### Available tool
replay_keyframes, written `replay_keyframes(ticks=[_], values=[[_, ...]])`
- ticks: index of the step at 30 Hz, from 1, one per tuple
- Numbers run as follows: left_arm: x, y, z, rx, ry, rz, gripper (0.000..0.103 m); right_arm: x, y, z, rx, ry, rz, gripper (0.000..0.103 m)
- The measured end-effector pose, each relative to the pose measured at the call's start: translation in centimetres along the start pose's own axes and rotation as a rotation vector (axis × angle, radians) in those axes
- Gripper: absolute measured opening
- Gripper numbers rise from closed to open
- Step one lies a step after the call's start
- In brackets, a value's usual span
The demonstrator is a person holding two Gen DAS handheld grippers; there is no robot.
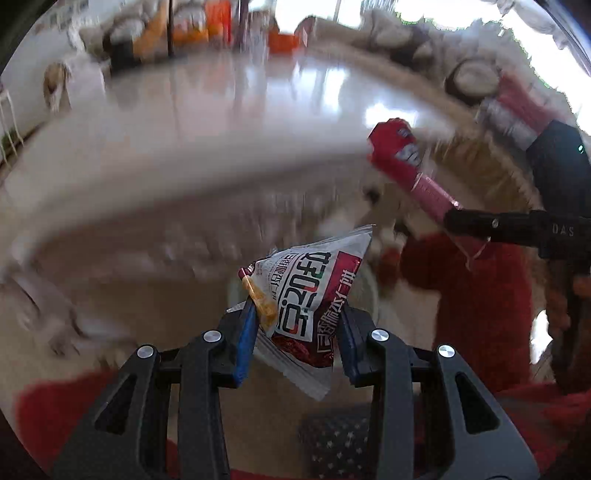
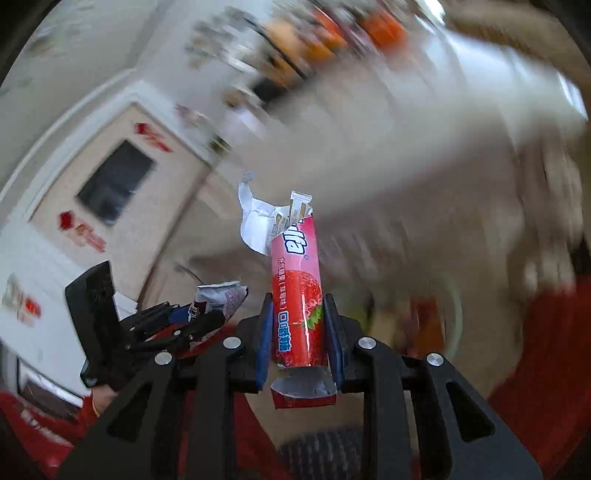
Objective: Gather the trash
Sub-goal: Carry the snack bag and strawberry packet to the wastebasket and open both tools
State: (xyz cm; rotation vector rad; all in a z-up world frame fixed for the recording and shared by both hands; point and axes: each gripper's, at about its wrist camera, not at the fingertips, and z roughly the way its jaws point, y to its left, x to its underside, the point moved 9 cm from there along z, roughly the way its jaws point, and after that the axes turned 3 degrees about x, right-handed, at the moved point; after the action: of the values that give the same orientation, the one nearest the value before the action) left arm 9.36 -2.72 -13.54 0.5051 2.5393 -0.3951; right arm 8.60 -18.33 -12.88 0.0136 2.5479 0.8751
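My left gripper (image 1: 299,332) is shut on a crumpled white and dark red snack wrapper (image 1: 310,291), which sticks up from between the blue pads. My right gripper (image 2: 298,332) is shut on a pink strawberry candy tube wrapper (image 2: 297,295) with white torn paper (image 2: 255,218) poking from its top. In the left wrist view the right gripper (image 1: 461,218) appears at the right, holding that pink wrapper (image 1: 406,162) out sideways. In the right wrist view the left gripper (image 2: 184,325) shows at the lower left with its snack wrapper (image 2: 221,299).
Everything behind is blurred by motion. A glossy pale floor (image 1: 240,99) spreads ahead, with sofas and orange items (image 1: 218,22) at the far side. A red cloth or rug (image 1: 480,306) lies below. A beige door with a dark window (image 2: 114,184) is at the left.
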Motion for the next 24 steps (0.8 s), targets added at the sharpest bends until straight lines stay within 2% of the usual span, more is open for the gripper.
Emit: replay_keyframes(ticks=[3, 6, 10, 11, 12, 14, 15, 17, 18, 24], values=[[1.9, -0.1, 5.2, -0.015, 0.063, -0.002, 0.038, 1.6, -3.4, 5.1, 0.089, 0.098, 0.071, 0.024], [2.2, 0.6, 9.0, -0.055, 0.104, 0.006, 0.038, 2.0, -5.4, 8.5, 0.181, 0.146, 0.050, 0.024], [2.4, 1.5, 12.6, -0.078, 0.142, -0.004, 0.040, 2.2, -6.6, 11.1, 0.263, 0.167, -0.003, 0.024], [2.5, 1.8, 13.2, -0.075, 0.145, -0.015, 0.043, 2.0, -7.0, 11.9, 0.280, 0.170, -0.010, 0.024], [2.4, 2.0, 13.9, -0.074, 0.151, -0.033, 0.052, 1.9, -7.3, 12.6, 0.293, 0.175, -0.018, 0.024], [2.6, 2.4, 15.2, -0.076, 0.187, -0.064, 0.061, 2.9, -8.1, 13.6, 0.318, 0.174, -0.015, 0.026], [2.6, 2.6, 15.9, -0.078, 0.202, -0.074, 0.077, 3.3, -8.6, 13.7, 0.327, 0.182, -0.013, 0.031], [3.1, 3.2, 16.8, -0.103, 0.222, -0.090, 0.088, 3.5, -9.3, 14.6, 0.347, 0.211, -0.003, 0.065], [3.3, 3.6, 17.1, -0.119, 0.225, -0.099, 0.088, 3.6, -9.6, 14.8, 0.363, 0.215, -0.002, 0.098], [4.0, 4.6, 17.1, -0.112, 0.238, -0.141, 0.088, 4.7, -9.9, 14.3, 0.399, 0.223, -0.002, 0.096]])
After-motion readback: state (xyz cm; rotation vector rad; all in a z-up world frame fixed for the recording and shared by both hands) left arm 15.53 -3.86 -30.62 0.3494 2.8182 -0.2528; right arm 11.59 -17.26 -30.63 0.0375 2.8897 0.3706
